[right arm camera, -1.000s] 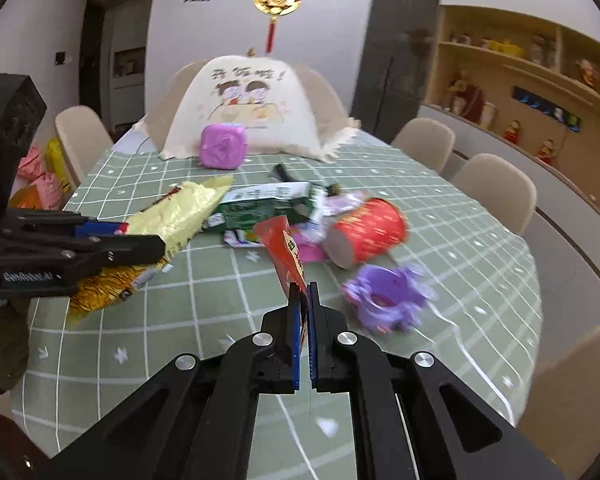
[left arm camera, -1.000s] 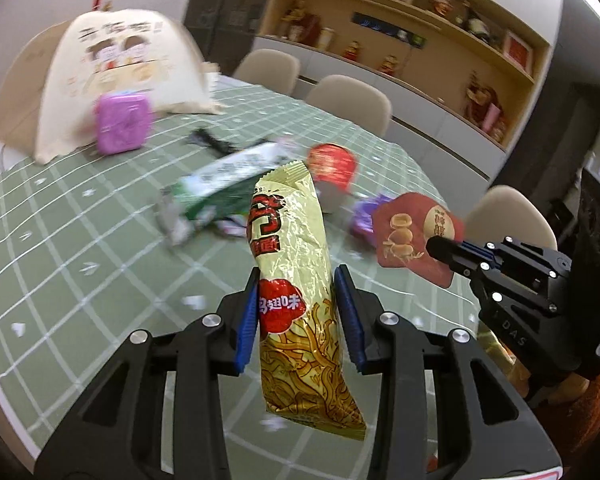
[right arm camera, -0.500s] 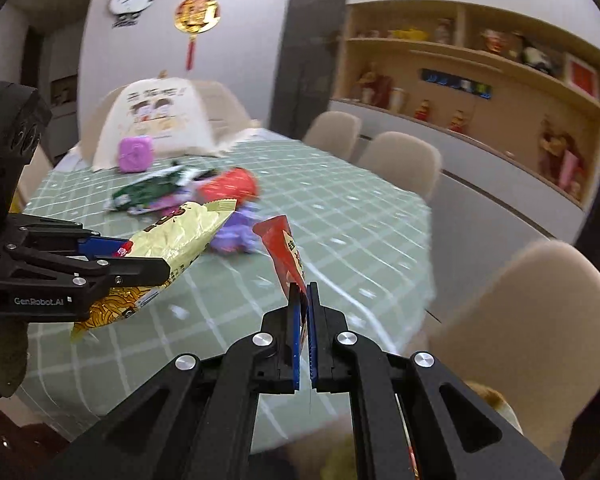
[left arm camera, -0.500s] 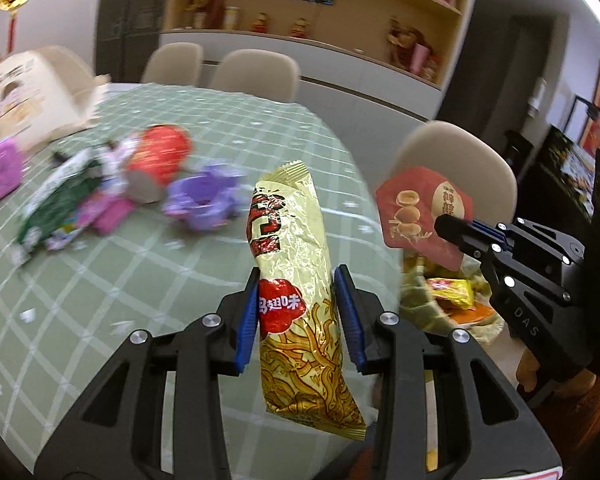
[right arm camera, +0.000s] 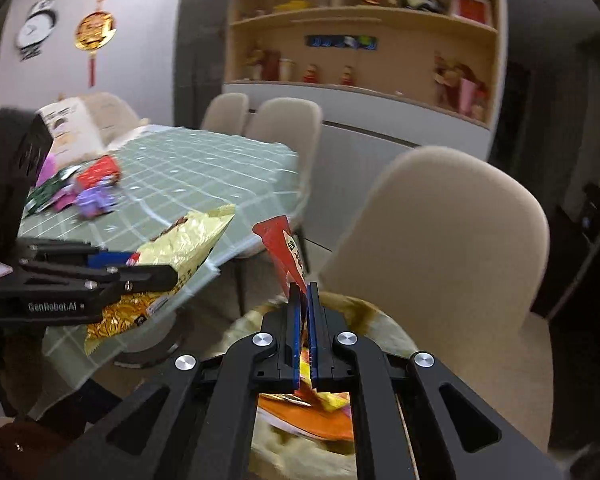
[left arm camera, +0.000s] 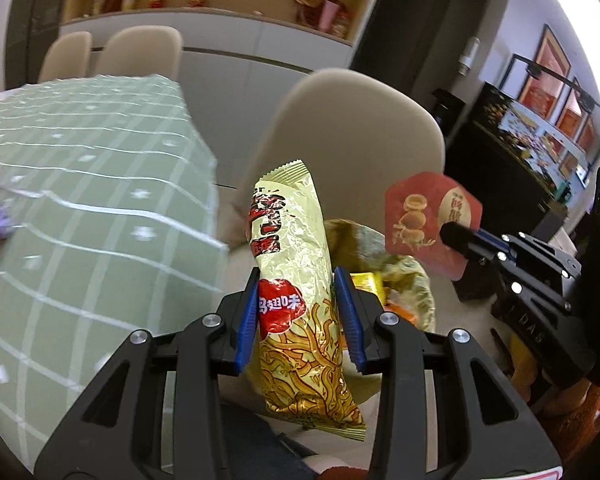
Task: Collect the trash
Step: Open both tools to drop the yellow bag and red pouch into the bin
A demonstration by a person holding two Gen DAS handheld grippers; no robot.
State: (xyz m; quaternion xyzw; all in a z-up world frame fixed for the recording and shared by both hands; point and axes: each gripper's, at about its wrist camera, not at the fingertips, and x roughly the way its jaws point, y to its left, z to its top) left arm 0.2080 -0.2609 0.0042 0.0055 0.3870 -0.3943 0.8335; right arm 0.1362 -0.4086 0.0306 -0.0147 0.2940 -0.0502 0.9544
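Observation:
My left gripper is shut on a long gold snack wrapper with red print, held upright; it also shows in the right wrist view. My right gripper is shut on a flat red wrapper, seen broadside in the left wrist view. Both hang beside the table edge, above an open trash bag that holds orange and yellow wrappers. More trash, a red cup, a purple piece and a green packet, lies on the green checked table.
A beige chair stands just behind the bag, with more chairs along the table's far side. A white food cover sits at the table's back. Shelving lines the wall. A dark cabinet stands right.
Both grippers have swung right off the table with their wrappers. The trash pile has slid to the left, and the trash bag and chair have come into view below.

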